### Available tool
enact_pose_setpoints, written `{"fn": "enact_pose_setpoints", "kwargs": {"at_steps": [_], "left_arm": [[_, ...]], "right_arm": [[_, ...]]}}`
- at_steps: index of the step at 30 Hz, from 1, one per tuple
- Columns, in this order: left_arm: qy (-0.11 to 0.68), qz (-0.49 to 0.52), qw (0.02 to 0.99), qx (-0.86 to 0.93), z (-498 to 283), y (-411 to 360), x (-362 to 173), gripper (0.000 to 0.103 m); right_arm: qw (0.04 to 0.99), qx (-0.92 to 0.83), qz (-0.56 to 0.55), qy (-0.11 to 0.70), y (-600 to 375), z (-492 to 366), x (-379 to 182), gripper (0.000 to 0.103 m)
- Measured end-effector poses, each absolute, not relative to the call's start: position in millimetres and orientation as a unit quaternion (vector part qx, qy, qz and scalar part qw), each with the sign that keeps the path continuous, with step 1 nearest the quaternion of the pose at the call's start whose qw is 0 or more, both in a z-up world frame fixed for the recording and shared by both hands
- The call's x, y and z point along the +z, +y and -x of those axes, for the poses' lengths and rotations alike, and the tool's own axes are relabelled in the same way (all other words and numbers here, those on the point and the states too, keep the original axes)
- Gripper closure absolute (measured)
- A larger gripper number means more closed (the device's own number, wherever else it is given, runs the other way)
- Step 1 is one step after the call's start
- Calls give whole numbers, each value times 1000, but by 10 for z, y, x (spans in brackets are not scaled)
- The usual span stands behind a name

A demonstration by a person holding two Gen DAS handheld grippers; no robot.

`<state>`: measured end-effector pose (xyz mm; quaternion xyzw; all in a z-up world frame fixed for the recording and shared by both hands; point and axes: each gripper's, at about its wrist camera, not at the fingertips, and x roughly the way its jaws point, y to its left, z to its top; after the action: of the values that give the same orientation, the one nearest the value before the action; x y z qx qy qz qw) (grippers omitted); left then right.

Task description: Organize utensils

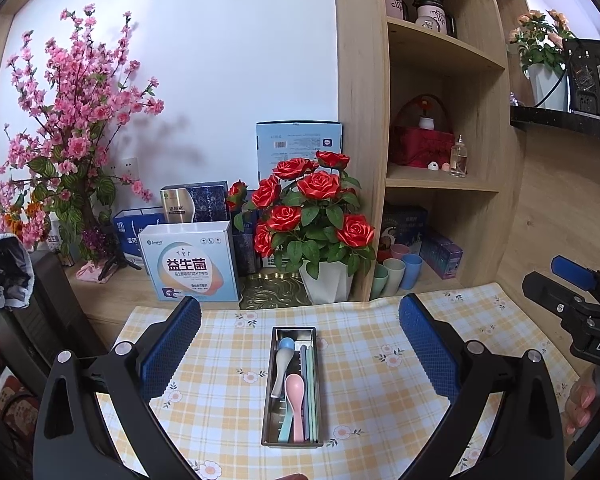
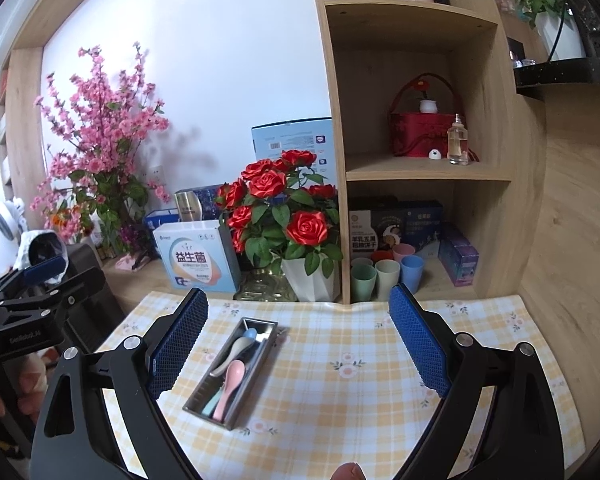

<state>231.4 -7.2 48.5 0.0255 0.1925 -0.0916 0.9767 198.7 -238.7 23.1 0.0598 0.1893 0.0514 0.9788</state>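
We see one metal utensil tray (image 1: 292,384) on the yellow checked tablecloth (image 1: 380,380), near its middle. In it we count three spoons: one grey with a blue bowl (image 1: 283,364), one pink (image 1: 295,400), one mint (image 1: 285,426), beside some chopsticks (image 1: 309,388). Our left gripper (image 1: 300,344) and right gripper (image 2: 298,340) are both spread wide and hold nothing. Bare cloth surrounds the tray; the white rose pot (image 1: 327,286) stands at the far edge.
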Motion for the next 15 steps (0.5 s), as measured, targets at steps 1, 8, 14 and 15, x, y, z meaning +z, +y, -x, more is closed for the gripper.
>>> {"fn": "enact_pose_setpoints", "kwargs": {"at_steps": [1,8,14,15], "left_arm": [[192,-26,977,-91,-2314,-71,485,6],[194,-26,976,-92,-2300,-71,483,6],[196,-24,976,-97,-2287,-67,479,6],[195,-21,975,-99,-2280,-59,478,6]], "right_arm": [[979,52,-60,189,-2387,-1990,232,14],[980,45,-61,186,-2413,-1983,244,14],[980,40,-61,184,-2429,-1959,253,14],[980,40,-61,184,-2433,-1956,253,14]]}}
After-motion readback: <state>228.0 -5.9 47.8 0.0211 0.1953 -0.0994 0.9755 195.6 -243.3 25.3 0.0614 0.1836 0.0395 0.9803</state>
